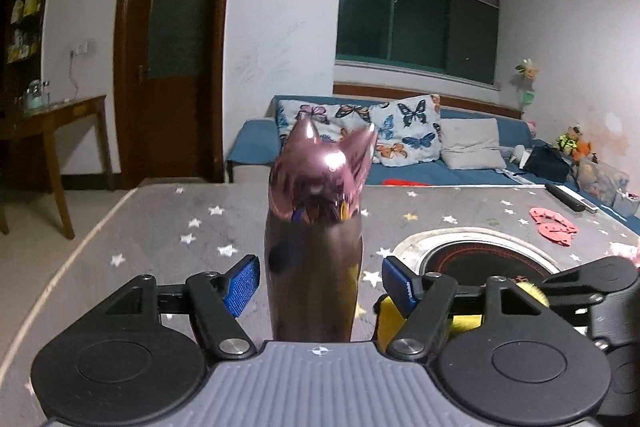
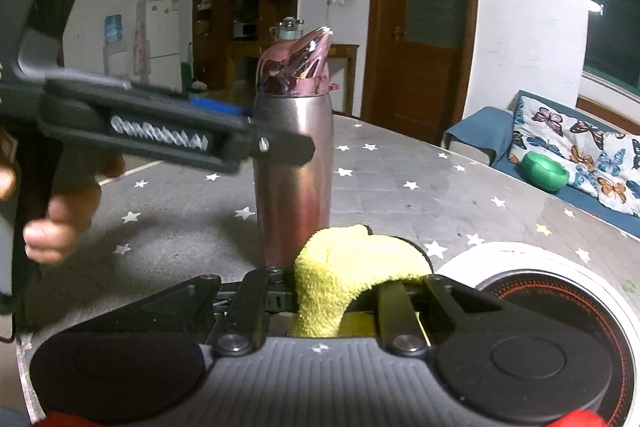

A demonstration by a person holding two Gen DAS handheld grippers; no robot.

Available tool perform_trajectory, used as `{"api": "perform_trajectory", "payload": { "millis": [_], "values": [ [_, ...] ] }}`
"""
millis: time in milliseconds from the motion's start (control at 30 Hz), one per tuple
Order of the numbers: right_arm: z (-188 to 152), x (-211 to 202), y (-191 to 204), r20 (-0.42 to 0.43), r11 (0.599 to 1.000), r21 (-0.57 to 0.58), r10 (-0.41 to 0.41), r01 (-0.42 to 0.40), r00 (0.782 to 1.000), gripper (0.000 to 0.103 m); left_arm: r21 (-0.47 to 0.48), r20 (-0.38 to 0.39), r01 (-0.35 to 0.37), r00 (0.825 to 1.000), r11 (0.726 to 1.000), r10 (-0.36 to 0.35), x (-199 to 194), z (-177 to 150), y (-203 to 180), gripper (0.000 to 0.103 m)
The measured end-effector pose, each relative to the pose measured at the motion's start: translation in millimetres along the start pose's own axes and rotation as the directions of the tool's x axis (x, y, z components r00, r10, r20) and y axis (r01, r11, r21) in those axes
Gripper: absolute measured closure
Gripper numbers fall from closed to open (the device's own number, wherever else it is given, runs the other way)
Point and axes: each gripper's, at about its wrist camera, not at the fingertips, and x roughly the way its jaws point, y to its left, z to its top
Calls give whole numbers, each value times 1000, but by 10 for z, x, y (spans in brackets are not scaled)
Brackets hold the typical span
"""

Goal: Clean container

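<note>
While flask (image 1: 314, 267) stands upright, induction hob (image 1: 486, 261) just beside.

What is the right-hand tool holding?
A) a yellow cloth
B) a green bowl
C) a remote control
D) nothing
A: the right tool is shut on a fluffy yellow cloth, close beside the metal flask standing on the table.

A home living room: blue sofa (image 1: 460, 163) with butterfly cushions (image 1: 408, 131), wooden door (image 1: 172, 55), fridge (image 2: 162, 27).
</note>
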Motion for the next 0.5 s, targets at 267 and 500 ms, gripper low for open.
{"api": "perform_trajectory", "payload": {
  "millis": [267,500],
  "values": [
    [4,-79,-93,11,999,41,-14,13,1000,90,-34,-63,-20,998,999,18,183,-161,92,38],
    [-19,-81,-105,8,998,53,-18,18,1000,90,45,-72,10,997,999,-7,192,-139,67,42]
  ]
}}
